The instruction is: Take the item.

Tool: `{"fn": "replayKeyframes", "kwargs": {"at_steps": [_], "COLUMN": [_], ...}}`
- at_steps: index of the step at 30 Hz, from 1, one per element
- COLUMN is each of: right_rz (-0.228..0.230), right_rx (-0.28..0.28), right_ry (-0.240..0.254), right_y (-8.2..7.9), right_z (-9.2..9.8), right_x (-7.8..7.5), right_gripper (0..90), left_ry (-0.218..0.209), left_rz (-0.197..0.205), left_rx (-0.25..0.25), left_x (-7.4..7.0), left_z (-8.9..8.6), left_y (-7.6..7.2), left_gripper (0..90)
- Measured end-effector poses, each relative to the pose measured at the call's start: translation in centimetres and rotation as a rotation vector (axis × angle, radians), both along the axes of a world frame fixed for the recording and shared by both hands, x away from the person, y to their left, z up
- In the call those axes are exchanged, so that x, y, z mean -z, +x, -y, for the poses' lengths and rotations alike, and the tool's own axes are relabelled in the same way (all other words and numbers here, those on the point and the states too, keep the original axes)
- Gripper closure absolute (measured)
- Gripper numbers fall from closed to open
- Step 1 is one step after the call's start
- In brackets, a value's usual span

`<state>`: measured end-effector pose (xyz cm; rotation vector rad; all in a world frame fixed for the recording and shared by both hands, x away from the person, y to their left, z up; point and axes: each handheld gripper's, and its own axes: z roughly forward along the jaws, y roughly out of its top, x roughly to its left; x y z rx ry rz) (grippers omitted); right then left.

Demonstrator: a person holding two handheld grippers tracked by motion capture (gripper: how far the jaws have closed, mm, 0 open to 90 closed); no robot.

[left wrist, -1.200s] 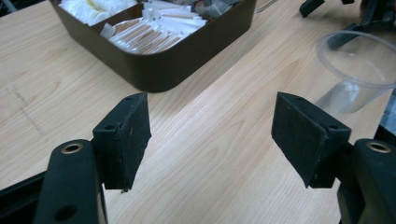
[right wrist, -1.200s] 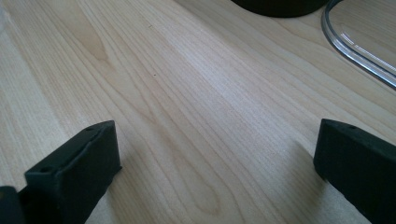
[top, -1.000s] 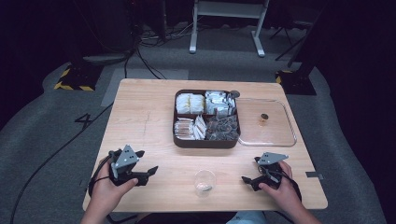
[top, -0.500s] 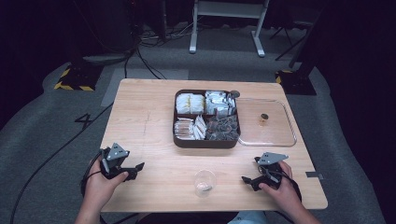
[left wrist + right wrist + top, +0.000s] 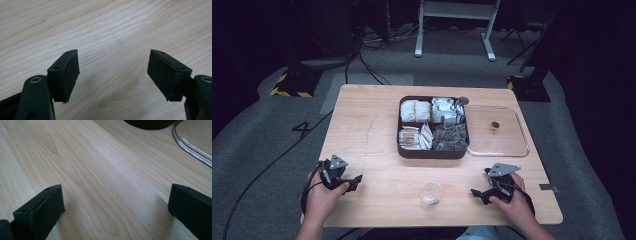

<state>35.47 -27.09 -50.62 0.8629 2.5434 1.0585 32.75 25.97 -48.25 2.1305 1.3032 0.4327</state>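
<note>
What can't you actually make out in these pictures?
- High view: the contents of the compartment box are too small to identify.
- High view: the small item inside the clear cup is too small to name.
- High view: the small dark object on the clear lid is too tiny to identify.
- Right gripper view: the box and lid are cut off by the top edge.

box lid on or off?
Off. The clear lid lies flat on the table right of the compartment box, whose packets sit uncovered.
</note>
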Motion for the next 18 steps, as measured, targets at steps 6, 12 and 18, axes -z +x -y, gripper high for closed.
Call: {"fn": "replayKeyframes", "kwargs": {"at_steps": [6,12,18], "right_rz": [0.0,0.0,0.0], "right_rx": [0.0,0.0,0.0], "right_ry": [0.0,0.0,0.0], "right_y": [0.0,0.0,0.0], "right_z": [0.0,0.0,0.0], "right_x": [0.0,0.0,0.0], "right_gripper": [0.4,0.4,0.4], "left_ry": [0.039,0.012,-0.017], "left_rz": [-0.027,0.003,0.058], "left_rx": [-0.01,-0.029,-0.042], "left_x": [0.8,1.6,2.3], "left_z": [0.1,-0.1,-0.1], "left_y": [0.1,0.2,0.3], "left_gripper": [25.8,18.5,10.4]}}
